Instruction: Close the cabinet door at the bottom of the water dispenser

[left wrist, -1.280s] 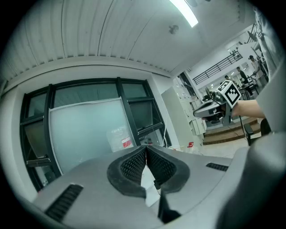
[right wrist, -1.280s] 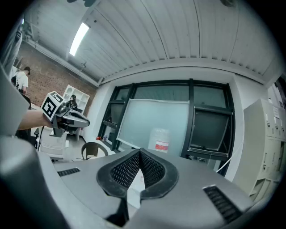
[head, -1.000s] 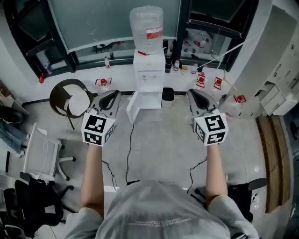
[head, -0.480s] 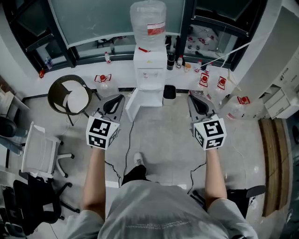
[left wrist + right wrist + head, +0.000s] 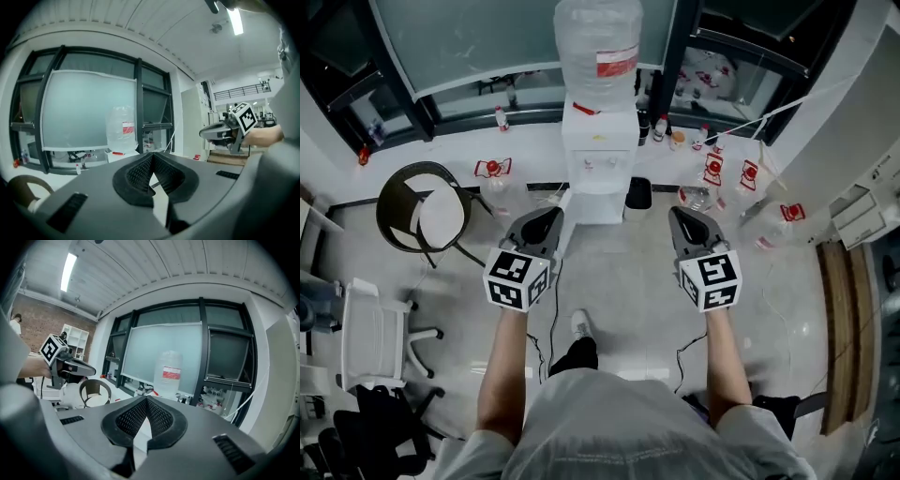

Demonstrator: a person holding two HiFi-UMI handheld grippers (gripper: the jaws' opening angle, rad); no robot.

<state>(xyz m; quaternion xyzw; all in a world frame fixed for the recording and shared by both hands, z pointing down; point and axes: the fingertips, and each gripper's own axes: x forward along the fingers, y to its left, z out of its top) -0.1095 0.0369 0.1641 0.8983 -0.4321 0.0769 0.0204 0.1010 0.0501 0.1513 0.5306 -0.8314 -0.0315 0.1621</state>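
Note:
The white water dispenser (image 5: 600, 159) stands against the window wall with a clear bottle (image 5: 598, 47) on top. Its bottom cabinet door (image 5: 570, 217) hangs open toward the left. My left gripper (image 5: 551, 214) is shut and empty, its tip just left of the door's edge. Level with it, my right gripper (image 5: 678, 214) is also shut and empty, to the right of the dispenser. In the left gripper view the pads meet at my left gripper (image 5: 153, 154), with the bottle (image 5: 121, 129) beyond. The right gripper view shows my right gripper (image 5: 146, 398) shut below the bottle (image 5: 171, 373).
A round dark chair (image 5: 427, 211) stands left of the dispenser, and a white office chair (image 5: 370, 333) sits nearer on the left. Several water jugs (image 5: 712, 187) and a black box (image 5: 637, 192) stand to the right. Cables (image 5: 555, 309) trail across the floor.
Both grippers have moved forward toward the dispenser and lower. The person has stepped closer, and a foot now shows on the floor. Both grippers stay shut.

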